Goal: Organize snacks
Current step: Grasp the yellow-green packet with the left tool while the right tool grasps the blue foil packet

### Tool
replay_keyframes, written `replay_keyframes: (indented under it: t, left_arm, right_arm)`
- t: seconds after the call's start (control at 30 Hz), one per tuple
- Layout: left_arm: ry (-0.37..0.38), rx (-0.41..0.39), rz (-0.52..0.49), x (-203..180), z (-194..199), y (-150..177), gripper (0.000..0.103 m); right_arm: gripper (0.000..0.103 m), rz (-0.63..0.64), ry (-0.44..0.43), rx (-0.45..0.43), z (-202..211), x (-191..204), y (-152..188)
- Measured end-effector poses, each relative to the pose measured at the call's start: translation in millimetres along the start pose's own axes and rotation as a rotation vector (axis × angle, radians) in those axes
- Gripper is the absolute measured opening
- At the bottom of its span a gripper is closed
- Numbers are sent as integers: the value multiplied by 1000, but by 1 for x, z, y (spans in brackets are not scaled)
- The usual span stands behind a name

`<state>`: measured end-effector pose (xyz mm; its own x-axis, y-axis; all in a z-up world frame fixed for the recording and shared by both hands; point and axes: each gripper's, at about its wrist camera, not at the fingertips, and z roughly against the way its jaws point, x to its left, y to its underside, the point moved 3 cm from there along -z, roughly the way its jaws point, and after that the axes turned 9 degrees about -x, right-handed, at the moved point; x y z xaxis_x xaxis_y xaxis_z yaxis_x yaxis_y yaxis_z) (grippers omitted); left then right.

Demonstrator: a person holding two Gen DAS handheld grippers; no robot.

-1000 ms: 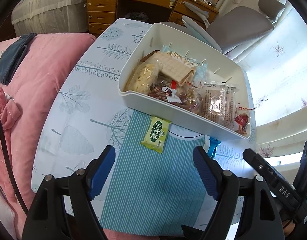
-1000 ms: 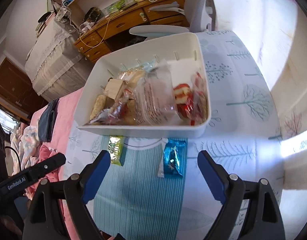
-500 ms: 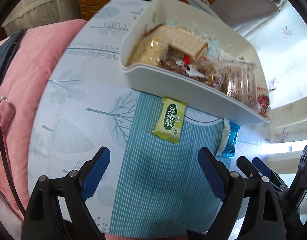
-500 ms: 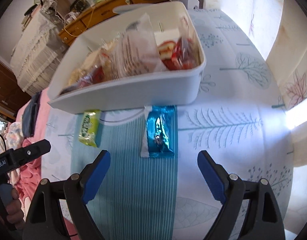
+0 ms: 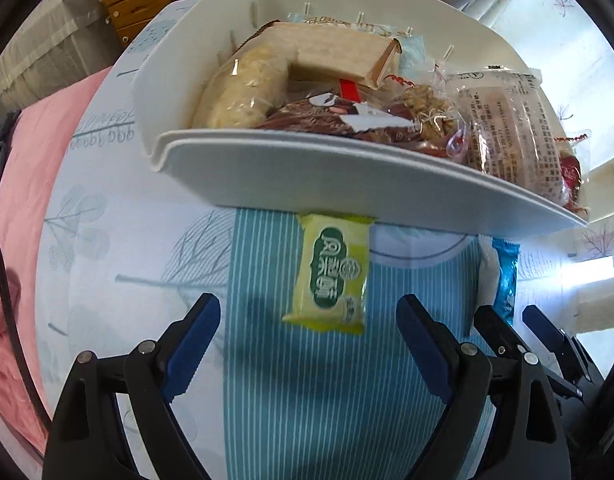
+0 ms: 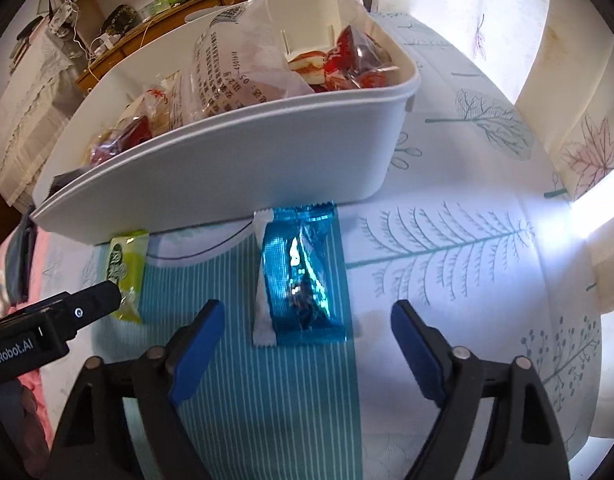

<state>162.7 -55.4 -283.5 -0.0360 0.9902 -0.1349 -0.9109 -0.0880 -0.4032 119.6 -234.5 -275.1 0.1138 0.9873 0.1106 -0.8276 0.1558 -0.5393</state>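
Snacks (image 5: pixel 379 92) heaped in white bin (image 5: pixel 307 172); left gripper (image 5: pixel 309 332) apart, right gripper (image 6: pixel 303 338) closing, both empty.

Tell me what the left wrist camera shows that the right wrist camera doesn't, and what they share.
Only the left wrist view shows the tan cardboard box in the bin and the printing on the green snack.

Only the right wrist view shows the whole blue snack, the white packet beside it, and the red candies.

Both show the white bin, both snacks lying on the striped cloth, and both grippers: left gripper open, right gripper closing, pinching nothing.
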Motion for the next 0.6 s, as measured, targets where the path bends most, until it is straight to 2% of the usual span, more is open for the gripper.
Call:
replay_keyframes:
  t: [0.23, 0.4, 0.5, 0.57, 0.6]
  left_arm:
    - [-28, -44, -32, -9, -15, -13, 89]
    - [-3, -58, -19, -12, -23, -19, 86]
    - [-7, -54, -10, -9, -26, -18, 76]
    - [0, -40, -2, -8, -32, -17, 64]
    - [6, -36, 2, -7, -33, -16, 62]
  right_arm:
    - [63, 19, 48, -24, -12, 6, -6]
    - [50, 21, 66, -37, -15, 8, -13]
    - [39, 24, 80, -35, -16, 7, -15]
    - [39, 21, 80, -30, -16, 7, -15]
    - [38, 21, 81, -28, -16, 8, -16]
